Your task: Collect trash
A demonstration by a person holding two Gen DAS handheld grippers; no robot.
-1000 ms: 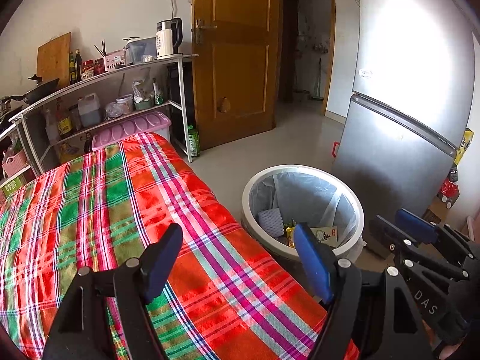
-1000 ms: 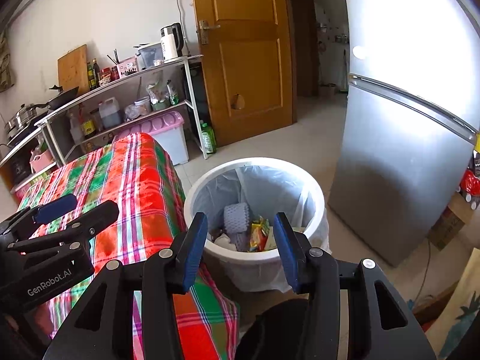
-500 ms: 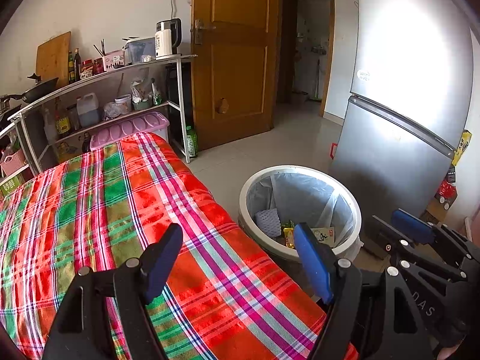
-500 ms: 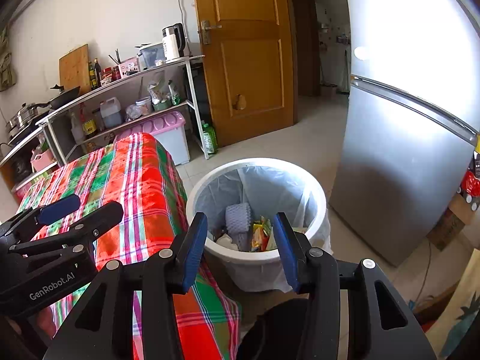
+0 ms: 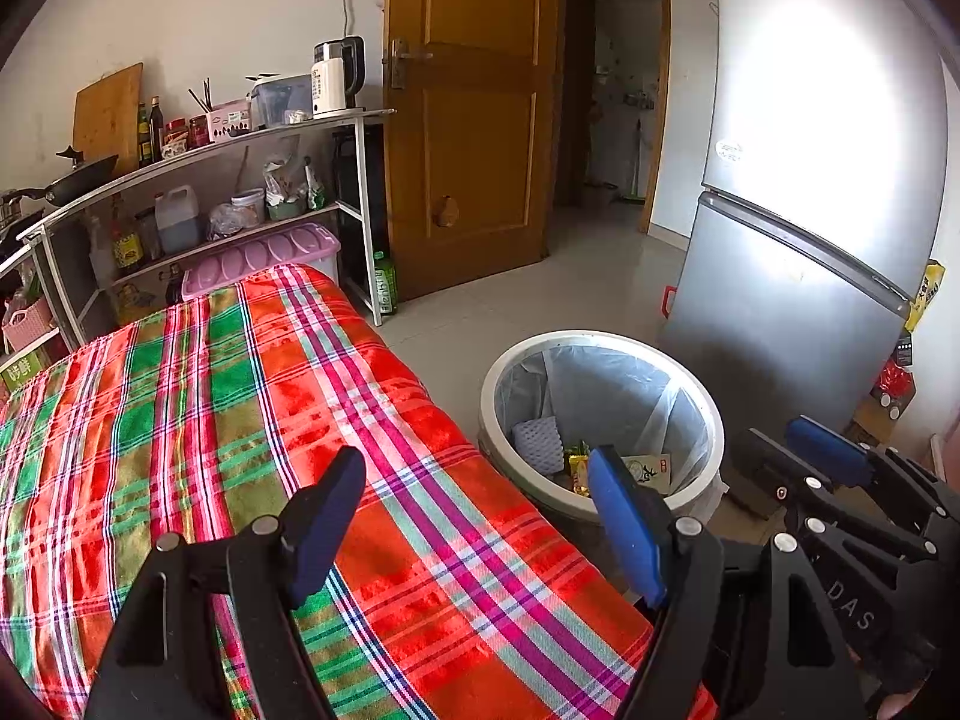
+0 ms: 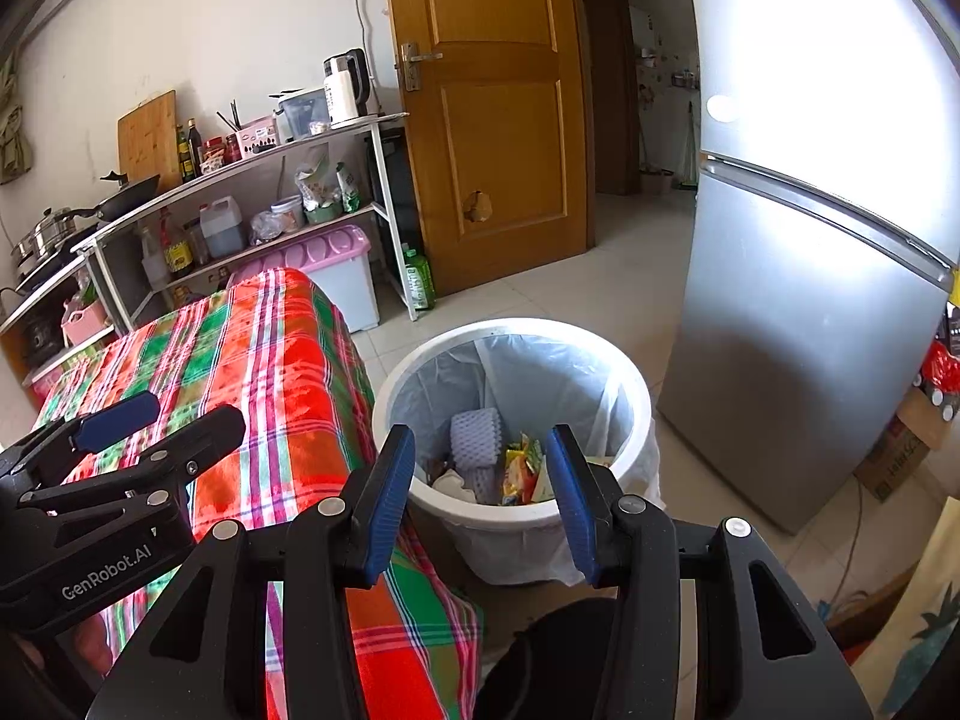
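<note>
Both grippers hang with their jaws apart and nothing between the pads. In the right wrist view, the right gripper [image 6: 480,480] sits low in the centre of the frame, and the white bin [image 6: 630,372] lies straight ahead of it and below, just beside the edge of the table with the plaid cloth [image 6: 282,360]. The collected trash [image 6: 492,462] already lies at the bottom of the bin: white foam netting and some bright snack wrappers, seen right through the gap between the blue pads. In the left wrist view, the left gripper [image 5: 474,516] hovers above the cloth [image 5: 240,420], and the bin [image 5: 498,372] stands off to the right of its jaws, in the lower right of the frame. No loose trash shows on the part of the cloth in view. The right hand looks the nearer to the bin, the left the nearer to the table; I judge the collecting all but done, unless more litter lies out of view.
</note>
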